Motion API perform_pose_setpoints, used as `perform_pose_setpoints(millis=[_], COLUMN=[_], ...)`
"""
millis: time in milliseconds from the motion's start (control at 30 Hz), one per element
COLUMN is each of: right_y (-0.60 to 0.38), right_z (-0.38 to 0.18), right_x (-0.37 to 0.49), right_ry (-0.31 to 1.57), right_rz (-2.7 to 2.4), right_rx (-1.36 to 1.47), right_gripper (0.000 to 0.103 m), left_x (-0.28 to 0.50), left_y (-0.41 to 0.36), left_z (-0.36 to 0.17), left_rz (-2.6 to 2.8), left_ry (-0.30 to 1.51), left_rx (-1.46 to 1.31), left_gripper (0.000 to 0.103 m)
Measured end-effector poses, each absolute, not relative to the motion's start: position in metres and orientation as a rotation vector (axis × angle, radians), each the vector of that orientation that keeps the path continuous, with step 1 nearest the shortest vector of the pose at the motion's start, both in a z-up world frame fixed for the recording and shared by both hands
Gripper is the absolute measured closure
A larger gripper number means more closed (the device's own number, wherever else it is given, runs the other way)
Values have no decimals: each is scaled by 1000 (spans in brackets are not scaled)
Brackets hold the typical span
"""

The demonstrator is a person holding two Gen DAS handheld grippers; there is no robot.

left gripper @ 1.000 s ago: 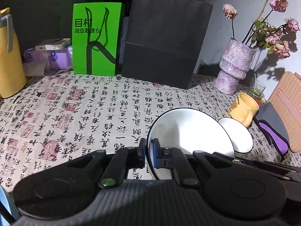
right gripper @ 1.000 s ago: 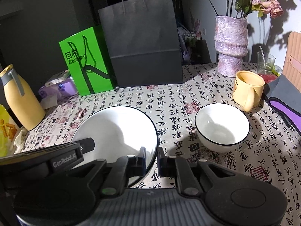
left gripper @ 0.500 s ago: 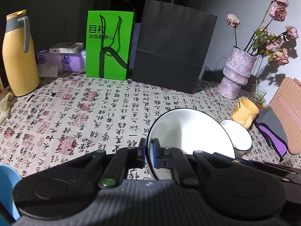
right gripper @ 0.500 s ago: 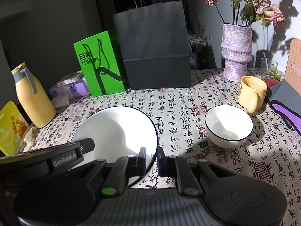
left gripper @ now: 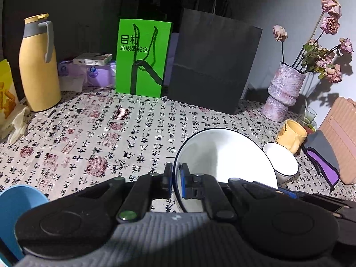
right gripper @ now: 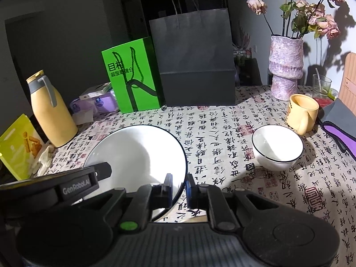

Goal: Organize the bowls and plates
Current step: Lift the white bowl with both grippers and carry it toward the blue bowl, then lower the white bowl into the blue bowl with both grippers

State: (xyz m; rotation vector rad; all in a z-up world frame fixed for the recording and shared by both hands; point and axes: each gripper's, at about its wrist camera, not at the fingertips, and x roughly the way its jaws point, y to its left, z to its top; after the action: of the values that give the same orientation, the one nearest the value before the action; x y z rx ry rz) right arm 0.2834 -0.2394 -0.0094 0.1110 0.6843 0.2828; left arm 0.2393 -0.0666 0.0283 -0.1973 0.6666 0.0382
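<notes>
A large white dish with a black rim hangs tilted above the calligraphy tablecloth, gripped from both sides. My left gripper is shut on its left rim, the blue pads pinching the edge. In the right wrist view my right gripper is shut on the right rim of the same dish. The left gripper's body shows behind the dish there. A small white bowl with a black rim sits upright on the cloth to the right, also seen past the dish.
A yellow mug stands behind the small bowl, beside a pink vase of dried roses. A black paper bag, a green bag and a yellow flask line the back. A blue rounded item sits lower left.
Both grippers have drawn back and risen with the large dish held between them. More of the table shows, and the blue item has come into the left wrist view.
</notes>
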Motion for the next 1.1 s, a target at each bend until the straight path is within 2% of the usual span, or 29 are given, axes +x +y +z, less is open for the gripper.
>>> perform_pose_setpoints(millis=[1100], right_y=[-174], right_z=[4], right_x=[235], right_ry=[659], right_rz=[378], right_rx=[69], right_gripper=[92], left_x=[182], left_y=[4], left_z=[43], left_rz=[131], left_ry=[621], left_rx=[-257], left_gripper=[96])
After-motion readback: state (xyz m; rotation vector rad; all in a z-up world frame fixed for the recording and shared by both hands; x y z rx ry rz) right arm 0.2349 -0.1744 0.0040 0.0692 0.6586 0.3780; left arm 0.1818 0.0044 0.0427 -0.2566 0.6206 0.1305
